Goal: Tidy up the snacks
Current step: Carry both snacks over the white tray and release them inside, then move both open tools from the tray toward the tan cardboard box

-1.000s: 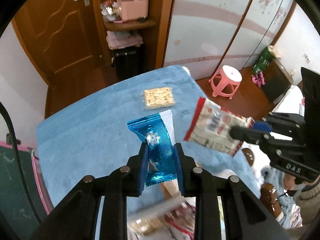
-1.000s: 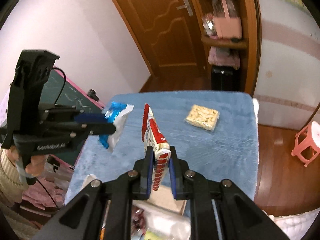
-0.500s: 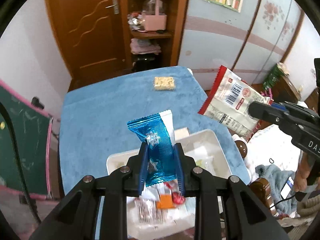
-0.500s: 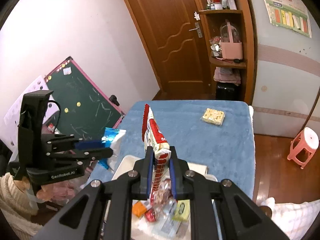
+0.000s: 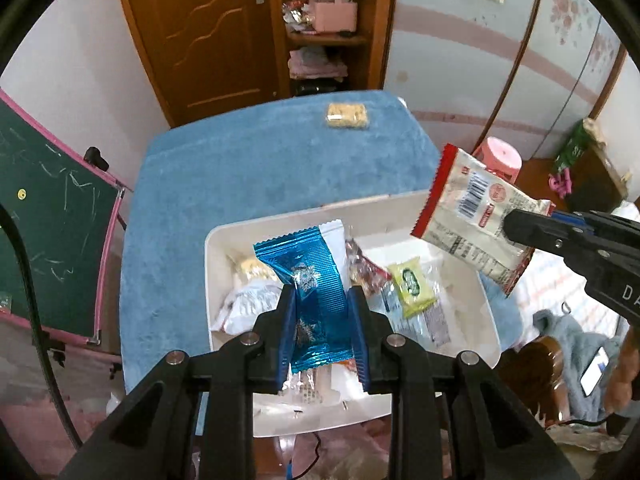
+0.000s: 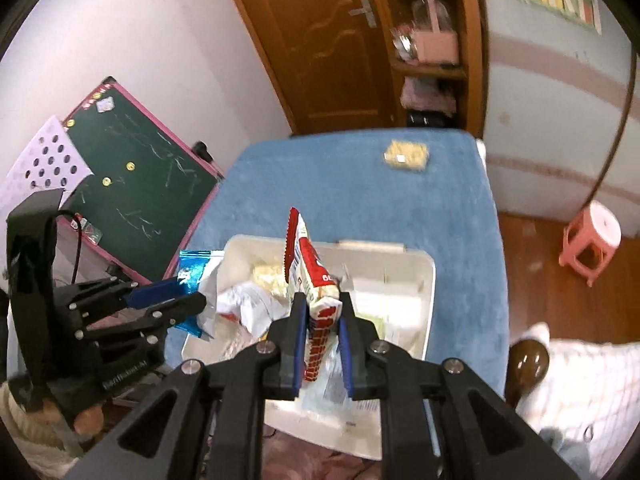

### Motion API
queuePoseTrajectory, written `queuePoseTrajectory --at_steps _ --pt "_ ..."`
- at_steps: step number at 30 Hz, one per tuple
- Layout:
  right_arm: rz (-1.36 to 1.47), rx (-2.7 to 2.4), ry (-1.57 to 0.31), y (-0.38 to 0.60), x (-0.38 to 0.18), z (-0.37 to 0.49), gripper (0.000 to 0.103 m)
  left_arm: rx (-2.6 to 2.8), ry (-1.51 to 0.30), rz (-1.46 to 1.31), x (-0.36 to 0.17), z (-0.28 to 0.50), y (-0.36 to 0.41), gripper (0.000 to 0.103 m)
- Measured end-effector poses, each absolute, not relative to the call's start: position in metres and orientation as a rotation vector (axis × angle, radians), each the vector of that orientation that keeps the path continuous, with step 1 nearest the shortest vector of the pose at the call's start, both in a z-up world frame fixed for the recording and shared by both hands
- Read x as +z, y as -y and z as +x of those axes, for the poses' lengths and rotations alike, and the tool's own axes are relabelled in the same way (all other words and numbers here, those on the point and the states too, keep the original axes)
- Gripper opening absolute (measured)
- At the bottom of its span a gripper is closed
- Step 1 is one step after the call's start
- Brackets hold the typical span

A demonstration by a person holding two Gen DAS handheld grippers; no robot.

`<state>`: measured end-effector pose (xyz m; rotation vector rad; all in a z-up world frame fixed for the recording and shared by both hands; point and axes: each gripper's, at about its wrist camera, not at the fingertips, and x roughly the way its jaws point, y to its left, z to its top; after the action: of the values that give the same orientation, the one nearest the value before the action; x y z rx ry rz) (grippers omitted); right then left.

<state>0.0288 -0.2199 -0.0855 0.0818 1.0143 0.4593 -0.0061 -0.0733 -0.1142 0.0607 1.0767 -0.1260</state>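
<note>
While both grippers hang above the white bin [image 5: 212,280], each one carries a snack, so the step in hand seems to be the delivery of these two packets into the bin. The left gripper [image 5: 322,320] is clamped on a blue foil packet [image 5: 316,280], which stands upright between the blue pads, over the left half of the bin. The right gripper [image 6: 323,344] pinches a red-and-white snack bag [image 6: 308,276] by its lower end; this bag also stands upright, over the middle of the bin. Both tools point steeply down toward the wrapped snacks inside. I judge that the next move needs each hand to come lower and then let its jaws part, so the packets fall inside and not on the blue table cover [image 5: 240,172]. One cracker pack [image 5: 347,115] lies alone at the far edge of the table, well apart from the bin.
</note>
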Motion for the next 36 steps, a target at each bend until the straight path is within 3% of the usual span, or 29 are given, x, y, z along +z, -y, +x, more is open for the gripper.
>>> queuePoseTrajectory --at_steps 10,12,13,14,16,20,36 --pt "0.065 0.466 -1.066 0.209 -0.108 0.024 0.015 -0.128 -1.111 0.083 -0.131 -0.004 0.092 0.025" --pt "0.071 0.457 -1.083 0.209 -0.113 0.025 0.016 -0.125 -1.117 0.074 -0.132 -0.004 0.092 0.030" --pt "0.070 0.448 -1.095 0.209 -0.115 0.027 0.018 -0.123 -1.116 0.072 -0.131 -0.003 0.091 0.041" --pt "0.070 0.437 -1.109 0.208 -0.118 0.028 0.020 -0.115 -1.111 0.073 -0.131 -0.003 0.092 0.060" --pt "0.082 0.430 -1.126 0.209 -0.121 0.029 0.026 -0.091 -1.086 0.081 -0.126 -0.005 0.093 0.080" --pt "0.090 0.423 -1.119 0.211 -0.119 0.030 0.040 -0.082 -1.055 0.093 -0.120 -0.005 0.094 0.081" --pt "0.070 0.447 -1.089 0.215 -0.111 0.032 0.040 -0.065 -1.038 0.112 -0.112 -0.003 0.102 0.081"
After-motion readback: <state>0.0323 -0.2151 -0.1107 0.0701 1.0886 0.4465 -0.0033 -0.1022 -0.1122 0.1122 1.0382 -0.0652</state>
